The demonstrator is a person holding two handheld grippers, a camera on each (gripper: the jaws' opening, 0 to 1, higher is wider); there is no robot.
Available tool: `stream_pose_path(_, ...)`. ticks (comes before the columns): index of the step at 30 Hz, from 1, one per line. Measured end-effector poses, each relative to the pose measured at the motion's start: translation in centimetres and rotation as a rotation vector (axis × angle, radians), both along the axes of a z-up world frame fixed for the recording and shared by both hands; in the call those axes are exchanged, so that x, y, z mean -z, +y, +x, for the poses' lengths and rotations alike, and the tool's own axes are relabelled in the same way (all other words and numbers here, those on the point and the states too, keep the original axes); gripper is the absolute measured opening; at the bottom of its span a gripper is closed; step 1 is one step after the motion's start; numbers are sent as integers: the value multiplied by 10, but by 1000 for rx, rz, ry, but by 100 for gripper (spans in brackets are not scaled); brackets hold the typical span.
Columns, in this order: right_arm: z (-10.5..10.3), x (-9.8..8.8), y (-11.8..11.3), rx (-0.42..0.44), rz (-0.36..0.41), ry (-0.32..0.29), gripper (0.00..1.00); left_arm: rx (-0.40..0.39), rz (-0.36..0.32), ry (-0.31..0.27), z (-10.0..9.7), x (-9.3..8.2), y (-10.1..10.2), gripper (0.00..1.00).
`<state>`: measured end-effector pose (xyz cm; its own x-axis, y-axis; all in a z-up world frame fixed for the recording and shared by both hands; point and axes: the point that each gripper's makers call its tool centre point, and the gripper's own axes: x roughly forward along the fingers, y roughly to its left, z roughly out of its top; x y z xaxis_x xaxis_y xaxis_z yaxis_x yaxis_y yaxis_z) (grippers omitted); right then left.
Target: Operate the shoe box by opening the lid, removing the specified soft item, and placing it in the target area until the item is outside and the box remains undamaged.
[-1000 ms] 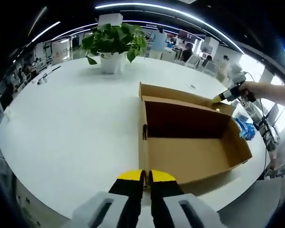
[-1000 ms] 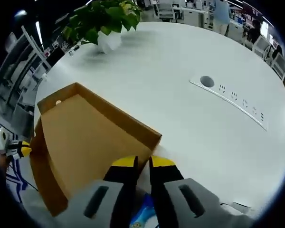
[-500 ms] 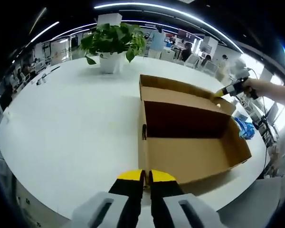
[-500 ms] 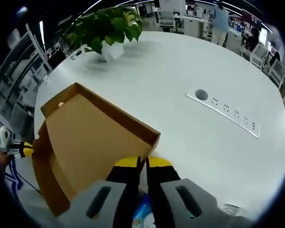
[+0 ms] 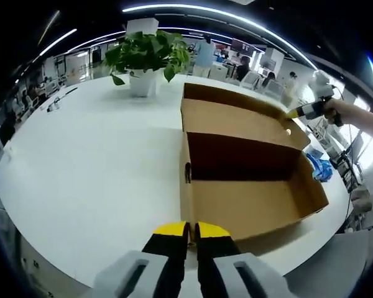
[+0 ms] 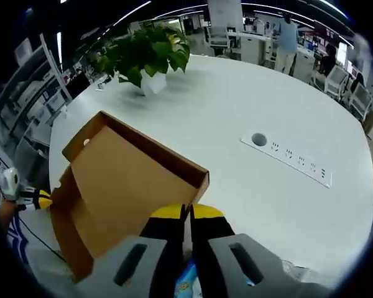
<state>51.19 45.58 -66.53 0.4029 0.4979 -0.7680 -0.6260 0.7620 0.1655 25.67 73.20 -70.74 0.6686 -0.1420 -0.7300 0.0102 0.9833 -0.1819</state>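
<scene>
**Operator:** Shoe box, brown cardboard, rectangular (image 5: 248, 205): position and status?

**Technician:** It stands on the round white table (image 5: 81, 174). Its hinged cardboard lid (image 5: 236, 121) is half raised, and the floor in view is bare cardboard.

**Operator:** Jaw states?

**Technician:** The left gripper (image 5: 191, 231) has its jaws pressed together on the box's near corner wall. The right gripper (image 6: 188, 214) has its jaws closed on the lid's free edge.

**Operator:** Governing relation?

**Technician:** From the left jaws the box lies at 12 to 2 o'clock, with its long axis running toward 2 o'clock. The lid corner is at 2 o'clock, so the right gripper is nearer. A crumpled blue soft bundle (image 5: 320, 167) lies just beyond the box's far end (its identity as the specified item is a judgement).

**Operator:** Counts?

**Technician:** One box, one lid, one bundle, two grippers, one potted green plant (image 5: 148, 53).
</scene>
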Motion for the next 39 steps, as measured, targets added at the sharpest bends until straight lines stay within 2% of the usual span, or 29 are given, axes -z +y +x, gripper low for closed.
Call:
stream_pose_path(9, -7, -20, 0, -1, 29, -38, 0, 10, 11, -2, 0, 0, 0, 4)
stream_pose_path(19, -25, -44, -1, -17, 53, -101, 0, 14, 9, -8, 0, -1, -1, 4)
stream_pose_path(29, -42, -62, -1, -48, 52, -170, 0, 23, 4, -12, -1, -2, -3, 4)
stream_pose_path(39, -58, -72, -3, -47, 69, -230, 0, 29, 3, -21, -2, -2, -4, 4)
